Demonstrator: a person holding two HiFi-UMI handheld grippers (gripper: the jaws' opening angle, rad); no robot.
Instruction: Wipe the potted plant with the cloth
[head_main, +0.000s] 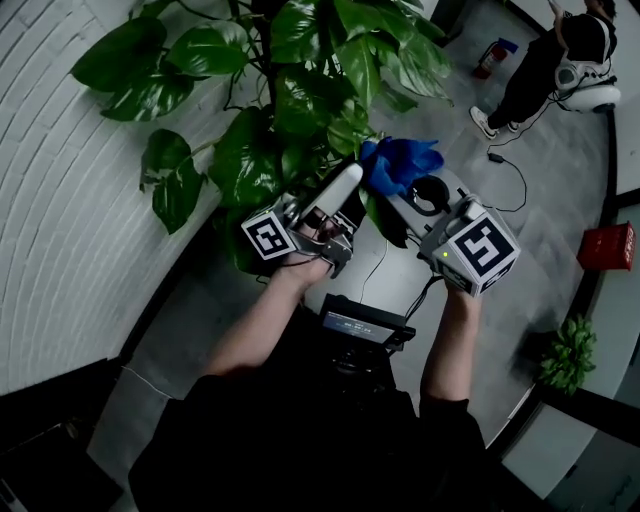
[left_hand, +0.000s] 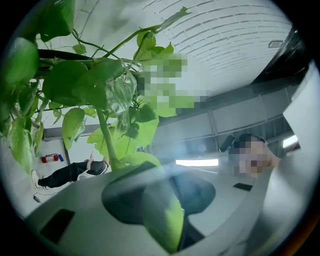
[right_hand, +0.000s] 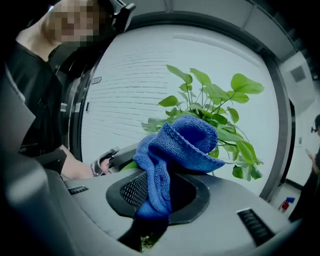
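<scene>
Pinching 1 thin, floppy leaf (left_hand: 161, 212) between our left gripper's (head_main: 347, 186) narrow jaws, we hold the limp blue cloth (right_hand: 175, 145) clamped in our right gripper (head_main: 418, 195) just beside it, against the potted plant (head_main: 290, 90) by the brick wall (head_main: 70, 220). Leaves probably tear easily; we would support them from underneath.

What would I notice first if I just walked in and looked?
The bright blue cloth, bunched in the right hand-held gripper in the middle of the head view. Above it spreads the potted plant with big glossy leaves, and the left hand-held gripper pinches one leaf.
</scene>
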